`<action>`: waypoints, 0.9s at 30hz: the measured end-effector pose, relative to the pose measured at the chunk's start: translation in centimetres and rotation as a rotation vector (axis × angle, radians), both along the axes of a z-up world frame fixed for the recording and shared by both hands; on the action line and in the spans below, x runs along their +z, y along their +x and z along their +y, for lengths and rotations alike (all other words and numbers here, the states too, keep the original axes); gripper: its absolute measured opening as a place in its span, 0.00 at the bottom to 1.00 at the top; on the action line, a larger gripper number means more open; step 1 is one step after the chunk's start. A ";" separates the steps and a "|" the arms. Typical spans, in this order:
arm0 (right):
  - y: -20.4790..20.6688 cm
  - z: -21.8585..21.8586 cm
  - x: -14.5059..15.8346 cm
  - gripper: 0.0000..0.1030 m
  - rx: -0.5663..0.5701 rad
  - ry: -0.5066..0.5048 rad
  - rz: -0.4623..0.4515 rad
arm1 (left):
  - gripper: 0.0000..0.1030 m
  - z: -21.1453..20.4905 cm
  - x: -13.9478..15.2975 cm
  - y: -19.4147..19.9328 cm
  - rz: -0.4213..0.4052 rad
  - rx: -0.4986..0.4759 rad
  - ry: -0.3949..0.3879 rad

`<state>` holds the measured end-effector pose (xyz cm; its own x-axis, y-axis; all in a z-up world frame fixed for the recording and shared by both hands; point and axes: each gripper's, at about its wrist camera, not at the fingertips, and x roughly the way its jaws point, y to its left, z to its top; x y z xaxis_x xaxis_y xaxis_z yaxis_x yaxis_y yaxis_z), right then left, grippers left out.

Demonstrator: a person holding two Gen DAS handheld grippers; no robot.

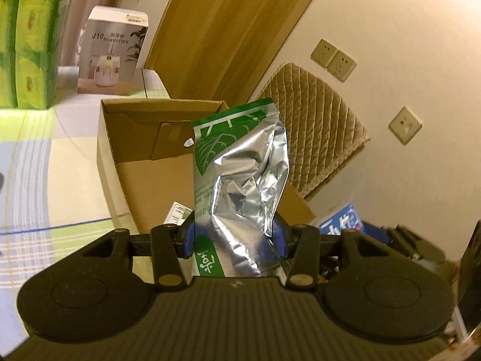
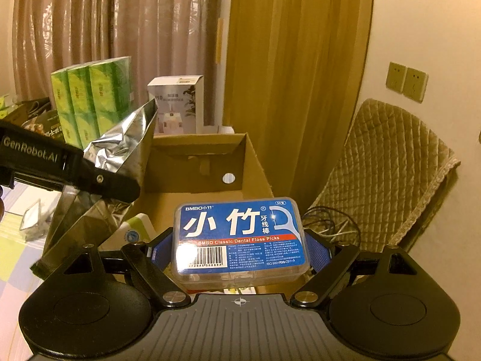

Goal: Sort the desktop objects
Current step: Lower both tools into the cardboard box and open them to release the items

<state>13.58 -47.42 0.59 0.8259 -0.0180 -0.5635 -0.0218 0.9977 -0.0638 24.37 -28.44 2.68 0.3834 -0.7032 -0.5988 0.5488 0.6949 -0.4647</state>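
A crumpled silver-and-green foil pouch [image 1: 240,180] is clamped upright between the blue pads of the left claw [image 1: 234,237], and a blue dental floss box [image 2: 240,237] is gripped flat in the right claw [image 2: 240,249]. Just beyond both claws an open cardboard box [image 1: 144,162] is seen. Farther back, a humidifier carton [image 1: 111,51] and green tissue packs [image 1: 27,45] are stood on the counter [image 1: 60,150].

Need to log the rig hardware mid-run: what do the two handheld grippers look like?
Both match: a black ribbed body with two round discs, black linkage bars on brass-coloured pivots, and blue finger pads. Left gripper; right gripper. Seen from the right wrist, the left one's black side reads "GenRobot.AI" in white. No cables or sleeves are visible.
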 end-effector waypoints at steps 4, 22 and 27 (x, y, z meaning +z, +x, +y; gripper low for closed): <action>0.4 0.1 -0.4 0.82 0.000 0.002 0.006 | 0.42 0.0 -0.3 0.4 0.037 0.008 -0.038; 1.5 0.0 -0.5 0.82 0.002 0.012 0.006 | 0.50 1.7 -1.0 1.1 0.105 0.086 -0.059; 1.5 0.0 -0.6 0.82 0.001 0.027 0.013 | 0.50 2.8 -0.7 0.9 0.080 0.102 -0.048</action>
